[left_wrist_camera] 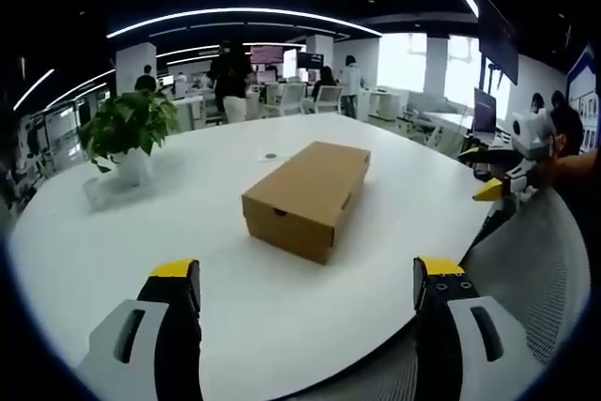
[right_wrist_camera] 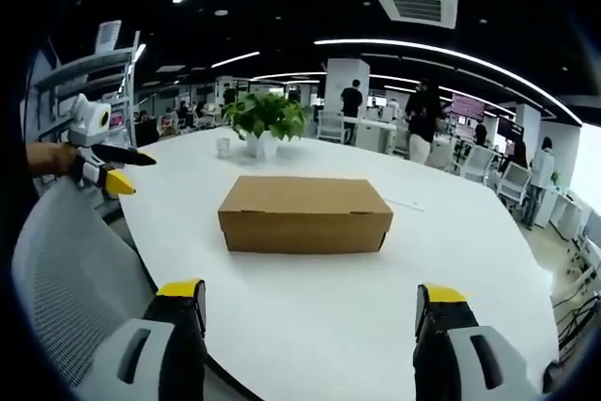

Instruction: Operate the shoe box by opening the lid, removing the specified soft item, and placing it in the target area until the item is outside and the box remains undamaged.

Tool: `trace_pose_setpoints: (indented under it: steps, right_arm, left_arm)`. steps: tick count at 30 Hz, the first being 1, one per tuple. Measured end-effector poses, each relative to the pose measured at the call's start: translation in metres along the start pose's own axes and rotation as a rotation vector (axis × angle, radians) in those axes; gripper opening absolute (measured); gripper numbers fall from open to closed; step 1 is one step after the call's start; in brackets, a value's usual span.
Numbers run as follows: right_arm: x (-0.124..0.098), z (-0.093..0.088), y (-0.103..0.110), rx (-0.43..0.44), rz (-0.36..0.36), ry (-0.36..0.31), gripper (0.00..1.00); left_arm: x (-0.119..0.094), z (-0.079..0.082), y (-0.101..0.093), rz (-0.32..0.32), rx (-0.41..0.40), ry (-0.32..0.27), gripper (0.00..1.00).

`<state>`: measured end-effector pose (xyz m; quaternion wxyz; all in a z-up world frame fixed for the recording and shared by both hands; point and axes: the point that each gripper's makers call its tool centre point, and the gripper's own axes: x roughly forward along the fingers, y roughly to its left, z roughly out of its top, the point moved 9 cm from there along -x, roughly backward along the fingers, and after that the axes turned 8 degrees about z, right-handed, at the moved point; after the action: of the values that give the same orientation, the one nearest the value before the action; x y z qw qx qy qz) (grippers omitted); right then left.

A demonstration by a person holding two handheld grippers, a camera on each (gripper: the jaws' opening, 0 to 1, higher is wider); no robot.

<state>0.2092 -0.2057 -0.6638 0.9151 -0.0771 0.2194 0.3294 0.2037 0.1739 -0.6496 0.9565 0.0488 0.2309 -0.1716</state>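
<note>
You held your left tool (left_wrist_camera: 305, 293) low over the near edge of the counter (left_wrist_camera: 225, 307), its jaws spread wide and gripping nothing. Your right tool (right_wrist_camera: 312, 316) sat the same way at the counter's edge, jaws spread and bare. In the left gripper view, your right tool (left_wrist_camera: 498, 185) showed off the counter's right side, above a mesh chair (left_wrist_camera: 535, 279); in the right gripper view, your left tool (right_wrist_camera: 108, 176) hung off the left side.

The shoe box (right_wrist_camera: 305, 213) lay flat near the middle of the counter, well apart from both tools, with its lid shut, so what it held could not be told. A potted plant (left_wrist_camera: 127, 138) stood toward the far edge, beyond the shoe box. People (right_wrist_camera: 418, 115) stood among desks in the office behind.
</note>
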Motion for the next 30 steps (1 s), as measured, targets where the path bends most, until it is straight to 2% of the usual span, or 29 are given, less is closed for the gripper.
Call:
trace_pose_setpoints:
  steps: [13,23,30]
  right_arm:
    - [0.006,0.011,-0.020,-0.012,0.053,0.015,0.91]
    - [0.016,0.019,-0.037,-0.034,0.095,0.027,0.89]
    - [0.029,0.024,-0.050,-0.052,0.141,0.038,0.89]
  left_arm:
    - [0.011,0.015,-0.010,-0.003,-0.003,0.001,0.96]
    - [0.026,0.014,-0.017,0.002,-0.029,0.008,0.93]
    - [0.043,0.016,-0.018,-0.017,0.001,0.023,0.93]
